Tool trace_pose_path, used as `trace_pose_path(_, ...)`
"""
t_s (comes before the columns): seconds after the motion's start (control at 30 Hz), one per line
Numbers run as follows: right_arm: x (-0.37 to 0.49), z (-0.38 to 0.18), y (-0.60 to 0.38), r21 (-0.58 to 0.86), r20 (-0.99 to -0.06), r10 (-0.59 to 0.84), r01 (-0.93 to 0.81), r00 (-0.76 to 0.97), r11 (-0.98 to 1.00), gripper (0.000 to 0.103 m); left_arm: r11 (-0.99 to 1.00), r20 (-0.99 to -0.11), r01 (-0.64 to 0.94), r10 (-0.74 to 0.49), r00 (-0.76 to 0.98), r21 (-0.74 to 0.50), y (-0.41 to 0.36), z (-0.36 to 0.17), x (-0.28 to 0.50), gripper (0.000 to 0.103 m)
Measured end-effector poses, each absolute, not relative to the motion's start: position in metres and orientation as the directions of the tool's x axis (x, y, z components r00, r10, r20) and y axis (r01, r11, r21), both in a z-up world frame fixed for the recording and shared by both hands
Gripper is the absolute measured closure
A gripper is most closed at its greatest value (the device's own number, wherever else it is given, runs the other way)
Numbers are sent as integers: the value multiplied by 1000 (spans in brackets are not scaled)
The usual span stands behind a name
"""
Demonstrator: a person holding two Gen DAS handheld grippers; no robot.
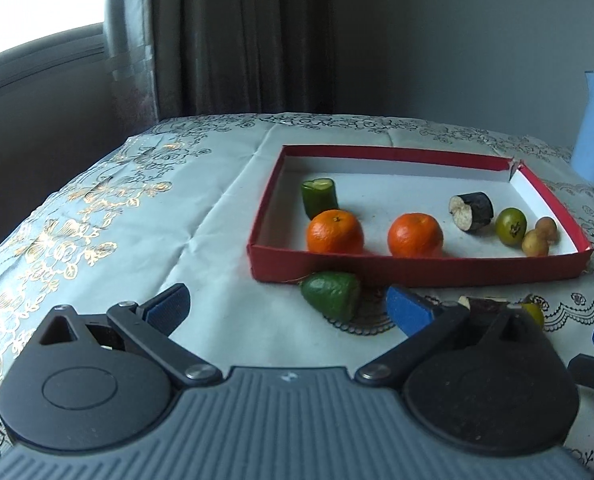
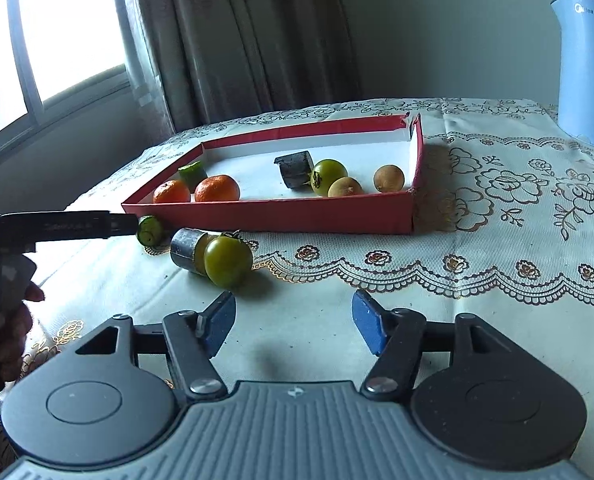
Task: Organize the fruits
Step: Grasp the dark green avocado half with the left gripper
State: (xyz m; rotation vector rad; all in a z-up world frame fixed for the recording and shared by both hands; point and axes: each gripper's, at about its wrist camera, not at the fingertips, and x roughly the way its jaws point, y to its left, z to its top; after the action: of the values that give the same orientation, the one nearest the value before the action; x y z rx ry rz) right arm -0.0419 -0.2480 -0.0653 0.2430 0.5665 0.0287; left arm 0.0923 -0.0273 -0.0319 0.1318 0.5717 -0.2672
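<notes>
The table (image 2: 497,240) is carrying a red box (image 2: 277,216) that is already holding two oranges (image 1: 335,231) and several smaller pieces. Three pieces are lying outside, just beside its near wall: a green fruit (image 2: 228,261) touching a dark chunk (image 2: 185,251), and a green chunk (image 1: 331,295). The right hand-held gripper (image 2: 293,326) is hovering empty, jaws half apart, near the green fruit. The left hand-held gripper (image 1: 287,310) is standing wide and empty by the green chunk. Each should probably be centring on one piece, closing gently so that round fruit is not rolling away.
</notes>
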Motion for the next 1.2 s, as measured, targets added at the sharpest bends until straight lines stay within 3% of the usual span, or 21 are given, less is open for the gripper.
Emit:
trace_pose_path(0.13, -42, -66, -250, 253, -523, 105, 37, 846, 967, 38, 957, -580, 278, -180, 795, 85, -42, -40, 106, 0)
trace_pose_path(0.43, -42, -66, -252, 266, -519, 112, 36, 847, 963, 38, 969, -665, 243, -157, 730, 38, -35, -54, 130, 0)
trace_pose_path(0.57, -42, -66, -252, 265, -520, 111, 36, 847, 964, 38, 969, -662, 246, -168, 730, 26, -34, -55, 129, 1)
trace_pose_path(0.77, -42, -66, -252, 267, -519, 112, 36, 848, 963, 38, 967, -643, 255, -178, 745, 28, -34, -53, 125, 17)
trace_pose_path(0.83, -42, -66, -252, 266, -519, 112, 36, 847, 963, 38, 962, -637, 272, -193, 747, 27, -36, -53, 123, 28)
trace_pose_path(0.97, -42, -66, -252, 267, -519, 112, 36, 848, 963, 38, 955, -628, 296, -222, 746, 14, -37, -53, 121, 39)
trace_pose_path(1.07, -42, -66, -252, 268, -518, 113, 35, 848, 963, 37, 948, -614, 319, -247, 750, 9, -39, -52, 118, 66)
trace_pose_path(1.2, -42, -65, -253, 273, -517, 119, 32, 848, 961, 36, 947, -610, 321, -255, 750, -2, -37, -52, 117, 66)
